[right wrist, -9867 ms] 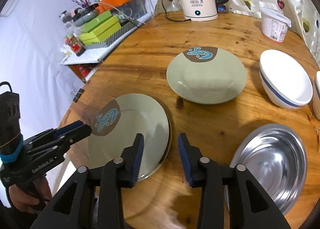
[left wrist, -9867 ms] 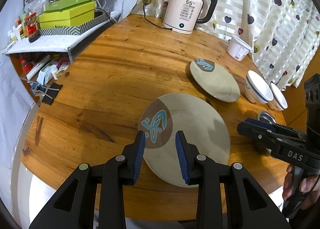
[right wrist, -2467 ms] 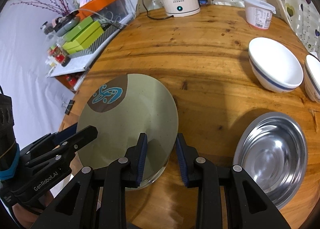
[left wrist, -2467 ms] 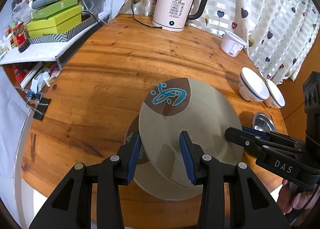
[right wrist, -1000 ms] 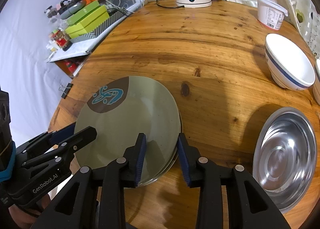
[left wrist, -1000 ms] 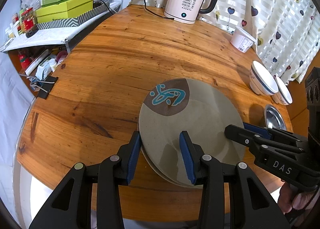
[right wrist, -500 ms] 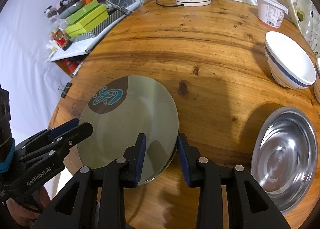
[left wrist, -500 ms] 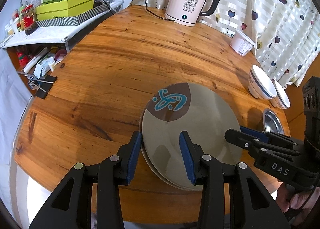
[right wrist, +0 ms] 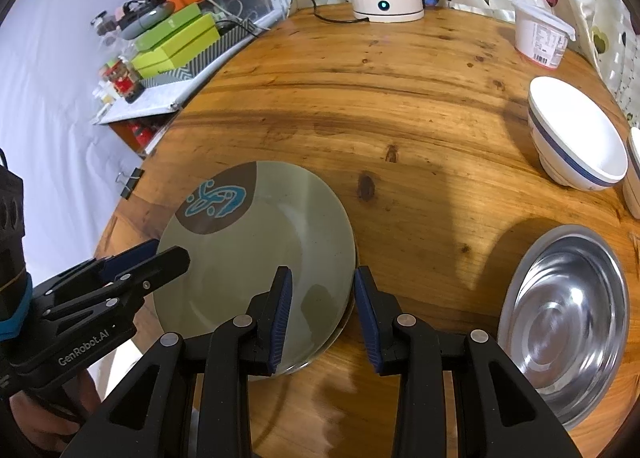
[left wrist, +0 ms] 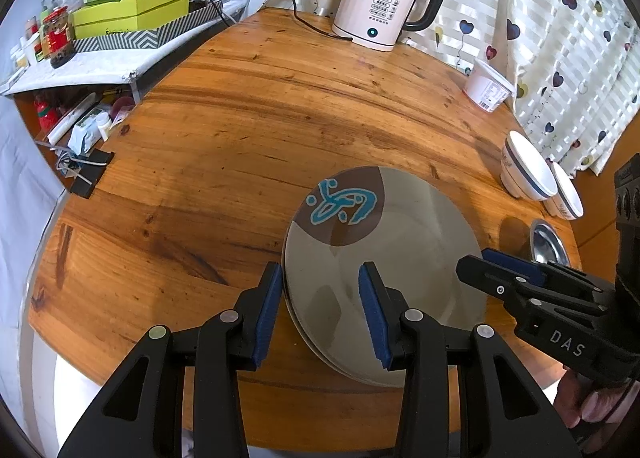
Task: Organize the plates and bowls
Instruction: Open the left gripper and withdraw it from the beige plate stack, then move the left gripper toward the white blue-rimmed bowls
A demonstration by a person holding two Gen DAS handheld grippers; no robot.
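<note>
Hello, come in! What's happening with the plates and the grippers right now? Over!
Left gripper and right gripper open, holding nothing. Grey-green plate with blue squiggle stacked on another plate. White blue-striped bowl, steel bowl not stacked. Nothing blocking.

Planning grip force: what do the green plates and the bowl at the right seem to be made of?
Green plates: likely glazed ceramic, a soft sheen with a printed brown-and-blue motif. Metal bowl: apparently stainless steel, mirror-like with ringed reflections.

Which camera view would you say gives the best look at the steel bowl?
The right wrist view: the steel bowl sits close, its inside nearly all visible. In the left wrist view the bowl is small, partly hidden behind the right gripper.
</note>
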